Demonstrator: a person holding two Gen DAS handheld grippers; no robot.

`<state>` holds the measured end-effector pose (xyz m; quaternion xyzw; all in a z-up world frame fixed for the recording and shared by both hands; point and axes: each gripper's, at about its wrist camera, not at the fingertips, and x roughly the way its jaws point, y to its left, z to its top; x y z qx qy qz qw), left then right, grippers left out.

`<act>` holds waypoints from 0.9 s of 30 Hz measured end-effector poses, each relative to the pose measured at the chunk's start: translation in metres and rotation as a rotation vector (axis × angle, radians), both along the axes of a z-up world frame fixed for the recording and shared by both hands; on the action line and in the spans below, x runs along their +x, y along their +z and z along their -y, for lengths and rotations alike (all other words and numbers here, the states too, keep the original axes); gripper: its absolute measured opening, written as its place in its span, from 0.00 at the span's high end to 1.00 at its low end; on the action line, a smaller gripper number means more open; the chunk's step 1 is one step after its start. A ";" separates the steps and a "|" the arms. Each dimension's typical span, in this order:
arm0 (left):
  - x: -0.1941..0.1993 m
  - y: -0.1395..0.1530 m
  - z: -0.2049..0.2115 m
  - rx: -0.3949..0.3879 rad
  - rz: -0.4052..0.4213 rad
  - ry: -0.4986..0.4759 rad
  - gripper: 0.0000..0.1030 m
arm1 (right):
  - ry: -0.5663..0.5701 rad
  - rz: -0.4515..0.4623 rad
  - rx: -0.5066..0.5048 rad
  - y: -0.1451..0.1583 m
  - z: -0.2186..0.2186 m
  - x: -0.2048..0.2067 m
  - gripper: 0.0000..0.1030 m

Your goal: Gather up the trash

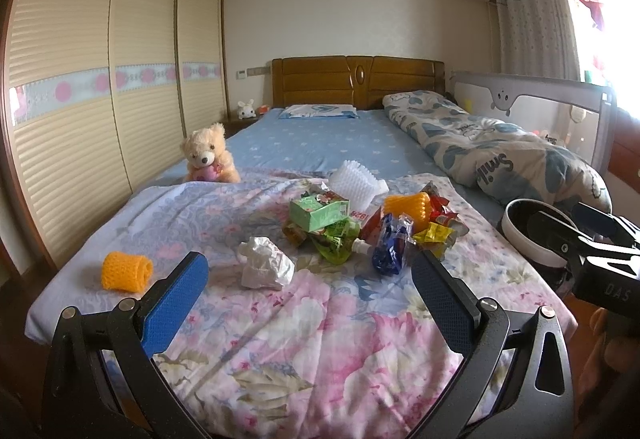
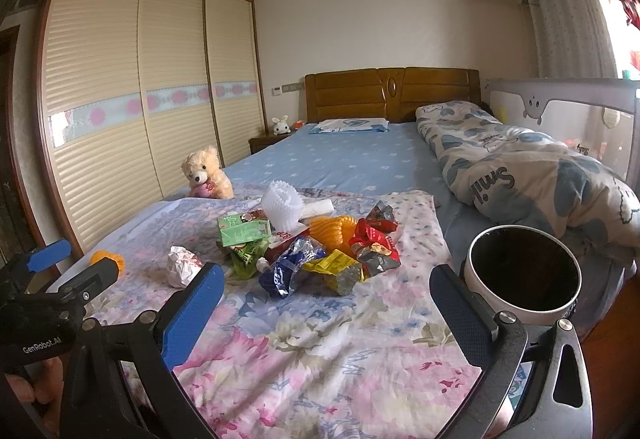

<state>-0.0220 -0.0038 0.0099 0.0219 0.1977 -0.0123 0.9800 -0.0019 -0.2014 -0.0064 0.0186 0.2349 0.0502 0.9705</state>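
Trash lies on a floral sheet [image 1: 320, 323] at the bed's foot: a crumpled white paper [image 1: 266, 263], an orange foam net [image 1: 126, 271] alone at the left, a green carton [image 1: 319, 213], a green pouch [image 1: 338, 245], a blue wrapper [image 1: 390, 249], a white foam net [image 1: 356, 181], a second orange net [image 1: 408, 207], and red and yellow wrappers [image 2: 374, 245]. A round white trash bin [image 2: 524, 273] with a dark inside stands at the bed's right side. My left gripper [image 1: 310, 271] is open and empty above the sheet, near the paper. My right gripper [image 2: 326, 285] is open and empty, left of the bin.
A teddy bear [image 1: 210, 159] sits at the left edge of the bed. A rolled quilt [image 1: 500, 147] lies along the right side against a bed rail [image 1: 540, 99]. A wardrobe [image 1: 100, 99] lines the left wall. A pillow [image 1: 318, 111] lies by the headboard.
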 end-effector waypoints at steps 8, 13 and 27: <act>0.004 -0.009 -0.004 -0.009 -0.019 -0.006 0.00 | -0.001 -0.006 0.000 -0.001 -0.002 0.001 0.00; 0.013 -0.014 -0.008 -0.023 -0.054 0.002 0.00 | 0.006 -0.028 0.006 -0.006 -0.006 0.004 0.00; 0.061 -0.047 -0.032 -0.040 -0.208 0.048 0.00 | 0.018 -0.143 0.034 -0.027 0.003 0.042 0.00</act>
